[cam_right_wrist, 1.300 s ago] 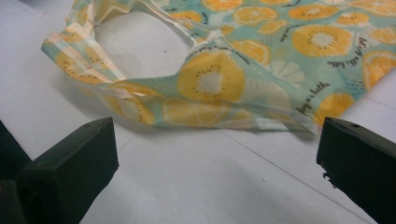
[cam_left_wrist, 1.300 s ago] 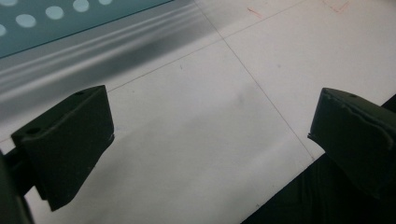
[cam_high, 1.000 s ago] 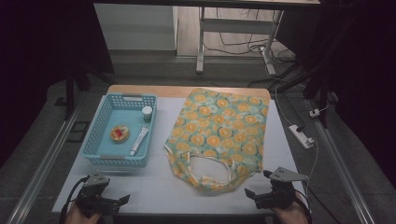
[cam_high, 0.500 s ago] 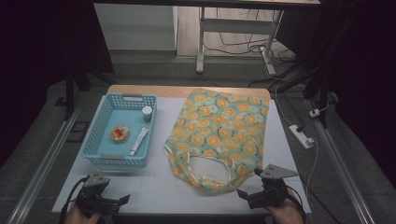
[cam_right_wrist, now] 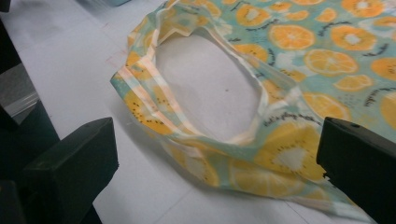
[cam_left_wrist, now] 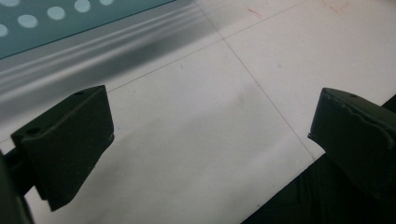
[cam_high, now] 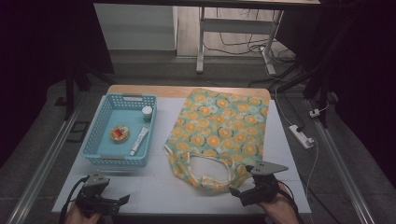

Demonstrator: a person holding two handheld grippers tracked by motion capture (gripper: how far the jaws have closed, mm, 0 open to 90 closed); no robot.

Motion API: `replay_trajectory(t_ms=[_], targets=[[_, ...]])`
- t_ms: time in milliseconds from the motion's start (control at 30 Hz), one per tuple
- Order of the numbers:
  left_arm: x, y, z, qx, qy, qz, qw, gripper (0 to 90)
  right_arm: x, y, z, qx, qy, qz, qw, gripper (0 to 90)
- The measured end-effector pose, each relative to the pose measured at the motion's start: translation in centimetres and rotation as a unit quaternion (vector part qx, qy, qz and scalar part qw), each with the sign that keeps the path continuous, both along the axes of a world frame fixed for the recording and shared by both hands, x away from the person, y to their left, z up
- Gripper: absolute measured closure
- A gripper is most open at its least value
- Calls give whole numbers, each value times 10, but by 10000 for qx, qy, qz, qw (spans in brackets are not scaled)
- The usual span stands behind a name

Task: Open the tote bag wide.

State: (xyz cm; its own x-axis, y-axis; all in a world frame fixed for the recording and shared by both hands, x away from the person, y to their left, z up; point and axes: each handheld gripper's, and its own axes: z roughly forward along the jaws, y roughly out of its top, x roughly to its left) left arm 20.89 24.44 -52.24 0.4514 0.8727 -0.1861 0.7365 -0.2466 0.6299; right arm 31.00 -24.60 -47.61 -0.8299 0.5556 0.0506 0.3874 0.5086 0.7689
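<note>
A fabric tote bag (cam_high: 222,128) printed with orange slices lies flat on the white table (cam_high: 154,186), its looped handles (cam_high: 205,169) toward the near edge. My right gripper (cam_high: 237,192) is open, low over the table just near-right of the handles. In the right gripper view the handles (cam_right_wrist: 154,109) lie between and ahead of its open jaws (cam_right_wrist: 217,149). My left gripper (cam_high: 122,200) is open at the near left edge, over bare table in the left gripper view (cam_left_wrist: 210,126).
A blue plastic basket (cam_high: 102,154) sits at the left, holding a round red-and-yellow item (cam_high: 119,133), a white tube (cam_high: 139,140) and a small white bottle (cam_high: 147,113). Its wall (cam_left_wrist: 56,18) lies just ahead of the left gripper. A power strip (cam_high: 302,136) lies on the floor to the right.
My right gripper has moved left and forward, closer to the bag's handles. The left gripper has barely moved.
</note>
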Motion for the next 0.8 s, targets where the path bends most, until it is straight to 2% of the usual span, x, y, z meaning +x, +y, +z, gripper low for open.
replay_trajectory(t_ms=[267,300,433,667,800], targets=[[0,0,0,3,-16,-38,10000,0,4,20,1,-212,25,183,9996,0],[0,0,0,-4,-19,-39,10000,0,6,26,0,-245,86,301,9992,0],[-1,0,0,-13,-32,-39,10000,0,8,38,-2,-292,135,466,9984,0],[0,0,0,-15,-18,-59,10000,0,10,54,-5,-326,226,642,9971,0],[0,0,0,-12,-11,-69,10000,0,11,70,-12,-454,298,809,9952,0]])
